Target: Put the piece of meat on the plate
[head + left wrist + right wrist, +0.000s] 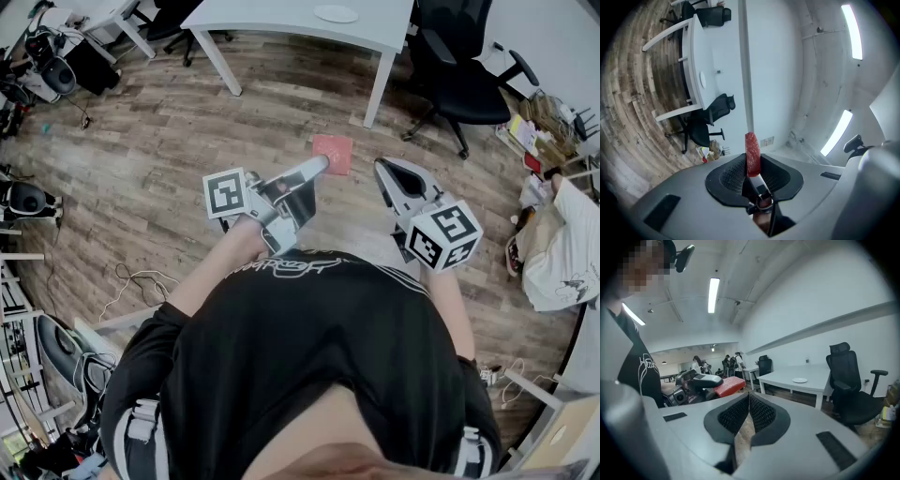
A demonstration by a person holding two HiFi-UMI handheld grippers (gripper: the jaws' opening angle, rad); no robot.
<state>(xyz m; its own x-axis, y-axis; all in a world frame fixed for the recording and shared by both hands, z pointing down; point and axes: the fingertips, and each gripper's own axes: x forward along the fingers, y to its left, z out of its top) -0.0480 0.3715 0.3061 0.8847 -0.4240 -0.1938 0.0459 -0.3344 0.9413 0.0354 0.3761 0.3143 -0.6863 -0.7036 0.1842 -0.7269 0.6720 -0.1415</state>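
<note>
The piece of meat [333, 154] is a flat red slab held out over the wooden floor, with my left gripper [322, 164] shut on its near edge. In the left gripper view, which is rolled on its side, the meat [752, 151] sticks out edge-on from between the pads. My right gripper [382, 170] hovers just right of it, shut and empty; its view shows the pads meeting at the tip [749, 397] and the meat [729, 385] to the left. The white plate [336, 13] lies on the white table [281, 19] far ahead, also seen as the plate [799, 380].
A black office chair [464, 66] stands right of the table, and another chair [173, 19] is behind its left end. Clutter and bags [553, 234] line the right wall, equipment and cables [37, 75] the left. People stand far off [729, 363].
</note>
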